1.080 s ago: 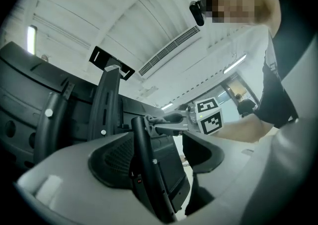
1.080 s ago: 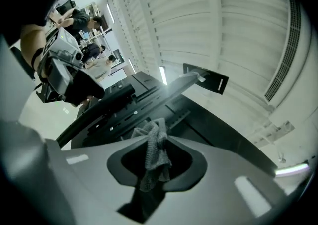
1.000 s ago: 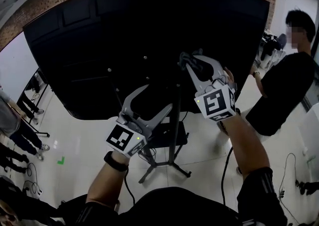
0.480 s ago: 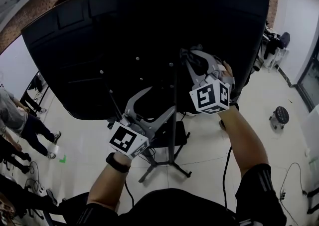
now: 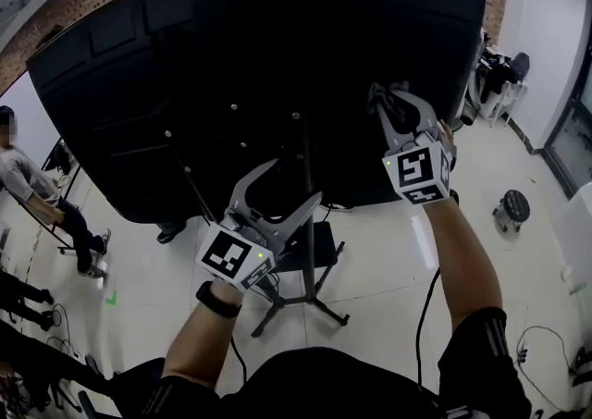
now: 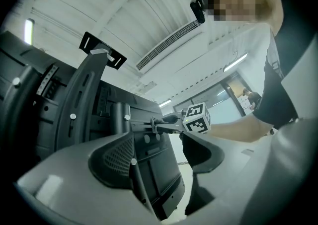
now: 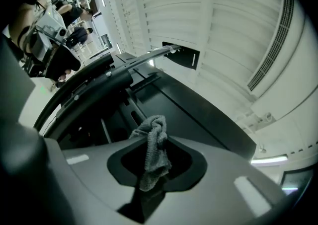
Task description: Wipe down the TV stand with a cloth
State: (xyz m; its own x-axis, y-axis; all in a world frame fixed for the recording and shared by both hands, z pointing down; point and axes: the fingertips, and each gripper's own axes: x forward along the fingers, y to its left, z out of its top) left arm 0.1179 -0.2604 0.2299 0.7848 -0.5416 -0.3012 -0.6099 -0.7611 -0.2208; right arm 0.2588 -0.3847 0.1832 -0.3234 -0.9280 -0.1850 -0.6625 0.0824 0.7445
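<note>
Black flat television back point(image 5: 277, 56) is filling the head view, its top cut off, above a black metal TV stand point(image 5: 319, 243). In the left gripper view, the left gripper point(image 6: 159, 155) is holding its jaws apart, empty. In the right gripper view, the right gripper point(image 7: 156, 165) is pinching a crumpled grey knitted cloth point(image 7: 156, 137) near the panel; whether they are touching is unclear.

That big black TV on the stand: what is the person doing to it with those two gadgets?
A person is at the back of the black TV, holding a tool in each hand. The right tool is shut on a grey cloth and raised close to the TV's back panel. Whether the cloth touches it cannot be told. The left tool is lower, by the TV stand, with its jaws apart and nothing gripped.
</note>
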